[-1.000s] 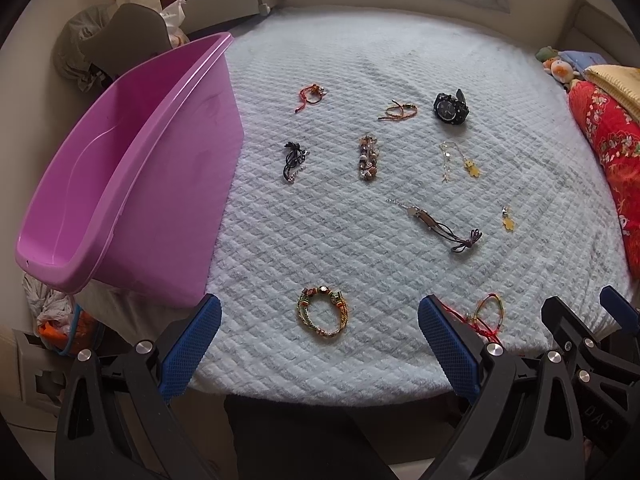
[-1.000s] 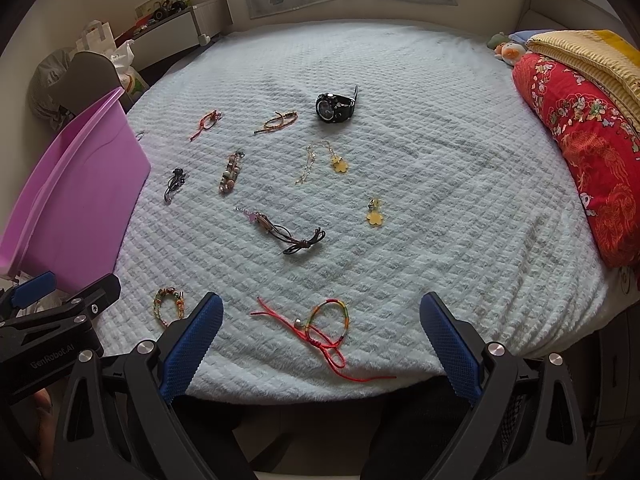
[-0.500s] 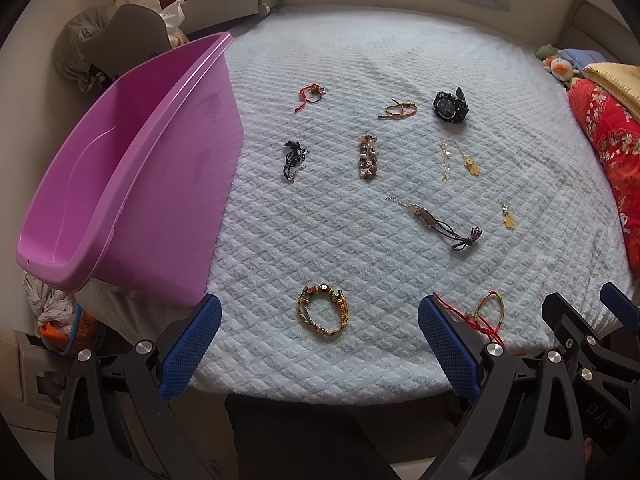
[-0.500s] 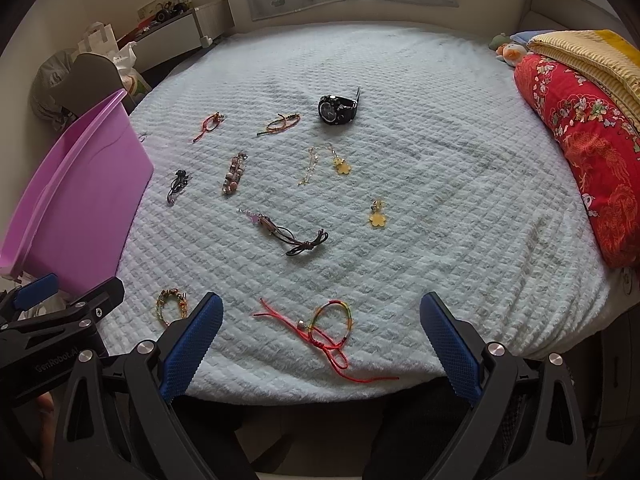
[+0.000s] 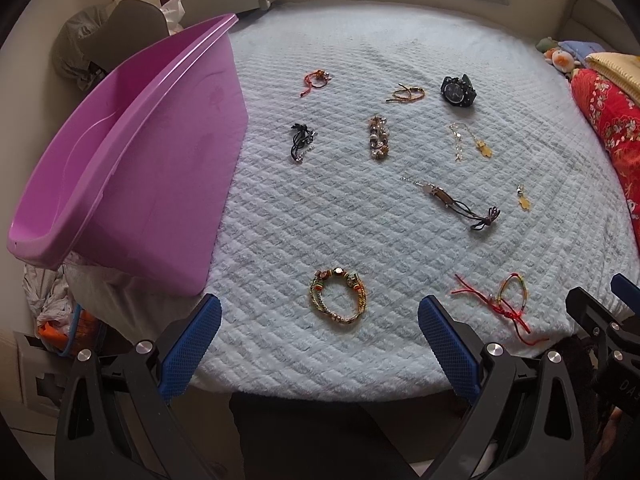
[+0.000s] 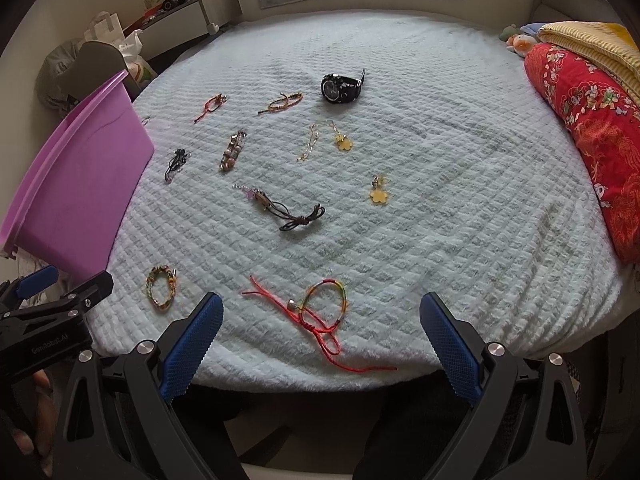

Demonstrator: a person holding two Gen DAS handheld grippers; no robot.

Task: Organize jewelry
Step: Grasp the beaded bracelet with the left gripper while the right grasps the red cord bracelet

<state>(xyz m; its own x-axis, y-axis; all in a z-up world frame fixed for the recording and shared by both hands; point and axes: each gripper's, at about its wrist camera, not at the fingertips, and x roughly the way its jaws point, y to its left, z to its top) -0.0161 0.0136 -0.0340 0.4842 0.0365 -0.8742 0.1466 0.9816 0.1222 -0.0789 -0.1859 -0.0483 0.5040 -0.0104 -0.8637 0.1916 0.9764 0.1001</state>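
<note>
Both claws spread wide, holding nothing, hovering off the near edge of the bed [image 5: 360, 40]. From my left gripper [image 5: 320, 344] the jaws frame the beaded bracelet [image 5: 338, 295], which lies on the blanket just past the fingertips. From my right gripper [image 6: 320, 344] the jaws frame the red cord bracelet [image 6: 320, 312]; its loose tail trails to the blanket's edge.

Jewelry is all still spread on the pale quilted blanket, nothing touching anything else:
- watch [image 6: 342, 87], far middle, strap partly raised
- orange cord bracelet [image 6: 282, 103], left of the watch
- red bracelet [image 6: 212, 105], further left
- bead strand [image 6: 233, 151], mid-left, lying straight
- black cord piece [image 6: 176, 164], nearest the tub
- chain with yellow flower charm [image 6: 326, 140], below the watch
- loose yellow flower charm [image 6: 379, 191], right of centre, on its own
- brown cord bracelet [image 6: 280, 206], centre, silver chain at one end, knot at the other

Purple tub [image 5: 120, 168] sits tilted at the bed's left edge, open side facing left and up, its base on the blanket. What I can see of its inside holds no jewelry.

Red quilt [image 6: 592, 128] and a yellow blanket [image 6: 592, 42] are piled along the right side, well apart from the jewelry. Each gripper shows at the edge of the other's view.
</note>
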